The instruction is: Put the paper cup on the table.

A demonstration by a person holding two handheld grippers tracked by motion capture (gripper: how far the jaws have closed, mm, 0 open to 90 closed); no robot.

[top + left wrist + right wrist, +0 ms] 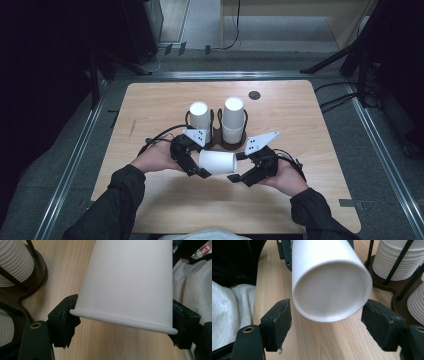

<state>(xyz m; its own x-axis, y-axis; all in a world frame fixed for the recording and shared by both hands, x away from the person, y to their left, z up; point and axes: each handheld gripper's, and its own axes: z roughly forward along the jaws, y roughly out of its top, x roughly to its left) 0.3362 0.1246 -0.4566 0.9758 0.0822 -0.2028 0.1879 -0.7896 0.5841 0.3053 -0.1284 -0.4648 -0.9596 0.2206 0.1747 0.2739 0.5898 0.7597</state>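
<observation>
A white paper cup (pixel 217 162) lies on its side in the air above the wooden table (pixel 310 200), between my two grippers. My left gripper (pixel 201 163) is shut on the cup's rolled rim; in the left gripper view the rim (pixel 125 323) spans the space between the two jaws (pixel 122 320). My right gripper (pixel 235 171) is at the cup's base end. In the right gripper view the recessed base (pixel 332 290) faces the camera, and the right gripper (pixel 327 312) has its jaws closed against the cup's sides.
Behind the grippers stands a dark rack (pixel 220 142) with two upright stacks of white ribbed cups (pixel 200 116) (pixel 233 117). A black disc (pixel 254 95) lies near the table's far edge. Dark equipment and cables surround the table.
</observation>
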